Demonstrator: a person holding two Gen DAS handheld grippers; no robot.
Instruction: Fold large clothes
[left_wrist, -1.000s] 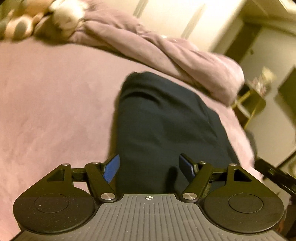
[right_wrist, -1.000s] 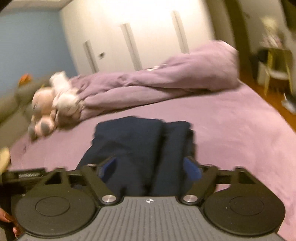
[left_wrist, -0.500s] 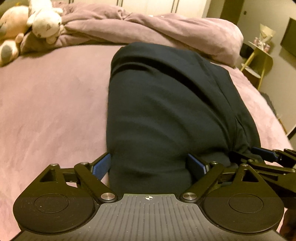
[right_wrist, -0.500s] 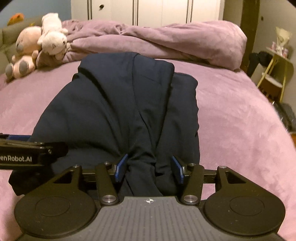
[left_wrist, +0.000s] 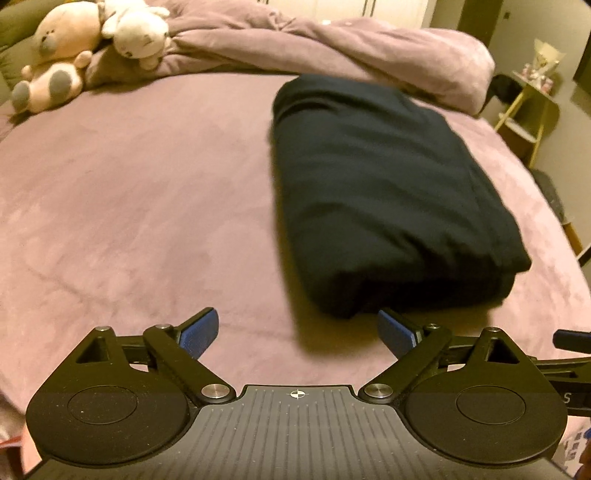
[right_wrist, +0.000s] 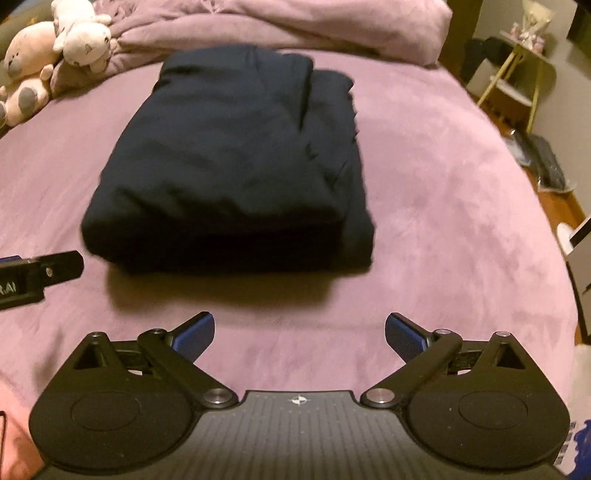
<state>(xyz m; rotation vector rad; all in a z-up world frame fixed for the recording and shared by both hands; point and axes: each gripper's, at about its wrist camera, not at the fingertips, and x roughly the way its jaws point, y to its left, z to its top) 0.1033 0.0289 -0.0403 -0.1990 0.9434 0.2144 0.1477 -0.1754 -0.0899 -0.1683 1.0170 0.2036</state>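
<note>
A dark navy garment (left_wrist: 380, 192) lies folded into a thick rectangle on the purple bed (left_wrist: 147, 206); it also shows in the right wrist view (right_wrist: 236, 158). My left gripper (left_wrist: 297, 332) is open and empty, just short of the garment's near left corner. My right gripper (right_wrist: 299, 332) is open and empty, a little back from the garment's near edge. The left gripper's tip (right_wrist: 40, 273) shows at the left edge of the right wrist view.
A bunched purple duvet (right_wrist: 280, 22) lies along the far side of the bed. Two plush toys (left_wrist: 81, 48) sit at the far left. A small yellow-legged side table (left_wrist: 532, 96) stands off the bed's right side.
Both grippers have let go of the garment and drawn back from it. The right jaws opened wide. The garment now lies flat on the bed.
</note>
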